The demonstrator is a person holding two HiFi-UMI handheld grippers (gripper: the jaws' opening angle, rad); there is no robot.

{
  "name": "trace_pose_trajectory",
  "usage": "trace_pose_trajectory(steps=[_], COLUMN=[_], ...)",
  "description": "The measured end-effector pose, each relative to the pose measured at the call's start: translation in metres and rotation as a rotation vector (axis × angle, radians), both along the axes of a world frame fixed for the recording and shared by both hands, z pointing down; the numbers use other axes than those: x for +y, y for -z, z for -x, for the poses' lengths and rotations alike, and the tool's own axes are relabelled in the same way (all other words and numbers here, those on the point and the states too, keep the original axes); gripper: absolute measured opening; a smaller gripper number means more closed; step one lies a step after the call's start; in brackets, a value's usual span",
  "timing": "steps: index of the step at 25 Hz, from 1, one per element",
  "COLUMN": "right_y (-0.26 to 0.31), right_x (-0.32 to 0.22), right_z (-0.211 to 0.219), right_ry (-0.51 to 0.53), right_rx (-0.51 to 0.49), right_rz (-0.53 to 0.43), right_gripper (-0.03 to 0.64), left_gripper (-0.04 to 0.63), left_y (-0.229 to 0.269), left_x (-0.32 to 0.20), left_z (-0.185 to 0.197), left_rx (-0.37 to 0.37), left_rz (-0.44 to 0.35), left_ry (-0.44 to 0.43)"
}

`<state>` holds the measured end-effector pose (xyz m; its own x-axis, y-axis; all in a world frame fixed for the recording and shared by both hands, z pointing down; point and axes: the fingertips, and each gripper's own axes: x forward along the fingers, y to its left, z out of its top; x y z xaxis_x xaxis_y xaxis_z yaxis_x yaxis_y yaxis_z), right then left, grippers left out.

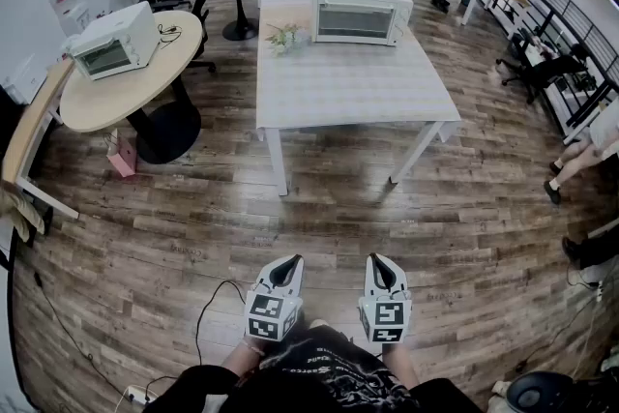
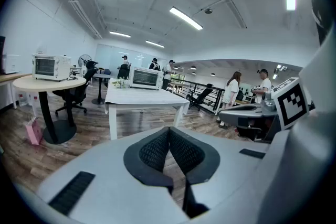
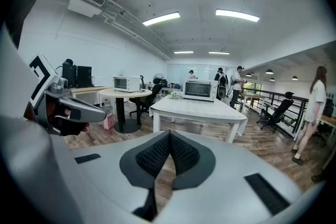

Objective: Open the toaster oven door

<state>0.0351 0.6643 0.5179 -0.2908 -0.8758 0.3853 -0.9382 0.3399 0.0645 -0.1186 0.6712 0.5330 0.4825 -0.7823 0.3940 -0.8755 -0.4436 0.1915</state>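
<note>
Two grippers low in the near foreground, side by side over the wood floor: the left gripper (image 1: 287, 259) has its jaws pressed together with nothing between them, and the right gripper (image 1: 377, 258) is the same, closed tight and empty. Both sit well apart from the work. Two toaster ovens in sight. One toaster oven (image 1: 360, 9) stands at the far edge of the white table (image 1: 348, 97) straight ahead, door closed and facing this way, with one small plant (image 1: 286, 38) just to its left. The second oven (image 1: 114, 41) sits on the round table (image 1: 116, 97) over on the left, and one pink bag (image 1: 122, 160) stands on the floor by that table's base.
</note>
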Motion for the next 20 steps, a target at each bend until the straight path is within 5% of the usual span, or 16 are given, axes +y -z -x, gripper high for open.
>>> trace_pose_trajectory(steps=[20], right_y=[-0.001], right_x=[-0.066], right_z=[0.026], right_ry=[-0.096], right_rx=[-0.034], right_rz=[0.006], right_gripper=[0.041], left_gripper=[0.020], left_y=[-0.001], left_x=[-0.071], left_z=[0.031], left_rx=[-0.006], left_rz=[-0.007], left_ry=[-0.066])
